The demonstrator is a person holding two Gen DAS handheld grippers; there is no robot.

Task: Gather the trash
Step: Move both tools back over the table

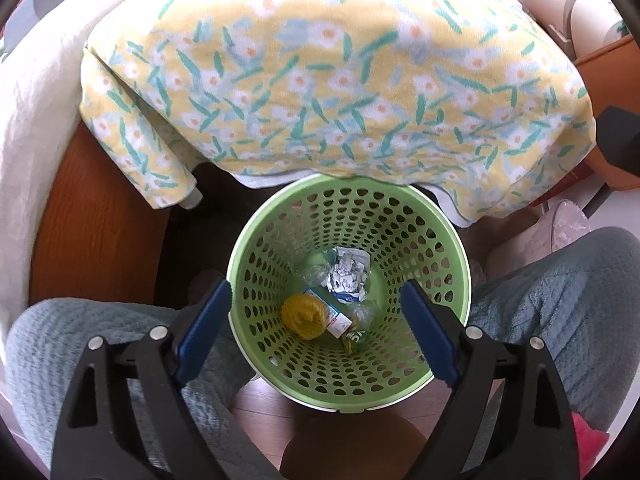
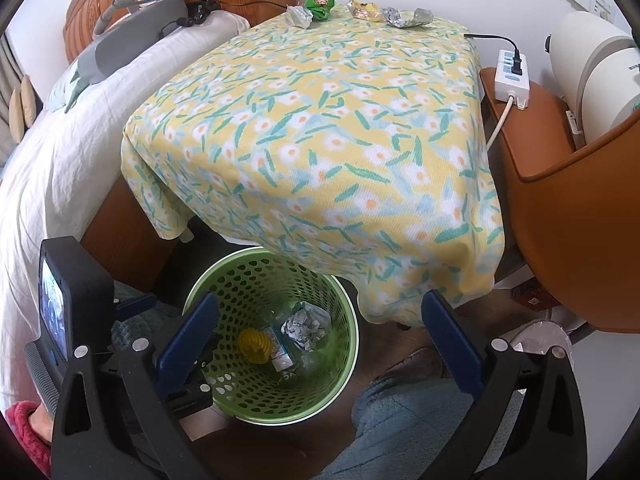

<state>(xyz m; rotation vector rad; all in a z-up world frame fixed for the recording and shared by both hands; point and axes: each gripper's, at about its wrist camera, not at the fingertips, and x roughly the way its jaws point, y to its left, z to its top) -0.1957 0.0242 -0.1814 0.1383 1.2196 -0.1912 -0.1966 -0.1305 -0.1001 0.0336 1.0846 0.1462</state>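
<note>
A green perforated bin (image 1: 440, 240) stands on the floor under the table's near edge; it also shows in the right wrist view (image 2: 344, 320). Inside lie a yellow yarn ball (image 1: 302, 316), a crumpled paper (image 1: 346, 274), a small carton (image 1: 334, 316) and clear plastic. My left gripper (image 1: 316, 300) is open and empty above the bin. My right gripper (image 2: 320, 316) is open and empty, higher, over the bin's right side. On the table's far edge lie a green wrapper (image 2: 318, 3), a crumpled silver wrapper (image 2: 299, 15), a yellow wrapper (image 2: 364, 10) and a foil wrapper (image 2: 406, 17).
The table wears a yellow floral cloth (image 2: 320, 128). A bed with white cover (image 2: 60, 168) is at left. A brown chair (image 2: 560, 208) with a power strip (image 2: 510, 80) is at right. The person's blue-clad knees (image 1: 560, 300) flank the bin.
</note>
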